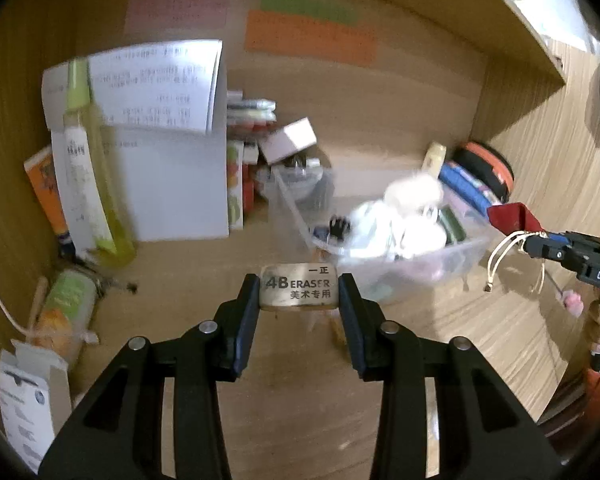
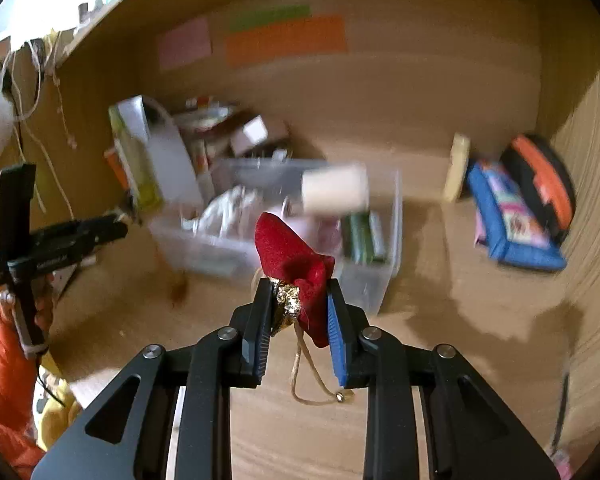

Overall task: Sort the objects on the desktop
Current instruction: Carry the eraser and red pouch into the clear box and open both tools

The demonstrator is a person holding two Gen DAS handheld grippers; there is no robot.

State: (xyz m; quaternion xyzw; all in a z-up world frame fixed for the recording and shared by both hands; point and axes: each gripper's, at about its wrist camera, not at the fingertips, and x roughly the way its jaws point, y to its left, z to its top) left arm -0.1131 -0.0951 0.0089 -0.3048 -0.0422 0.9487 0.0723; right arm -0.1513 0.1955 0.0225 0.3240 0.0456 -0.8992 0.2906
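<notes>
My left gripper (image 1: 299, 292) is shut on a tan 4B eraser (image 1: 299, 287) and holds it above the wooden desk, just in front of a clear plastic bin (image 1: 428, 258) that holds white and mixed small items. My right gripper (image 2: 299, 296) is shut on a red fabric pouch (image 2: 290, 252) with gold trim and a hanging cord; it also shows in the left wrist view (image 1: 512, 216) at the right, beside the bin. The bin (image 2: 228, 248) lies ahead of the right gripper, and the left gripper (image 2: 112, 224) shows at the left.
A yellow-green bottle (image 1: 88, 168), papers (image 1: 160, 92) and small boxes (image 1: 292, 140) stand against the back left. A blue case (image 2: 512, 220) and an orange-black case (image 2: 544, 184) lie at the right corner. A white carton (image 1: 28, 392) is at the near left.
</notes>
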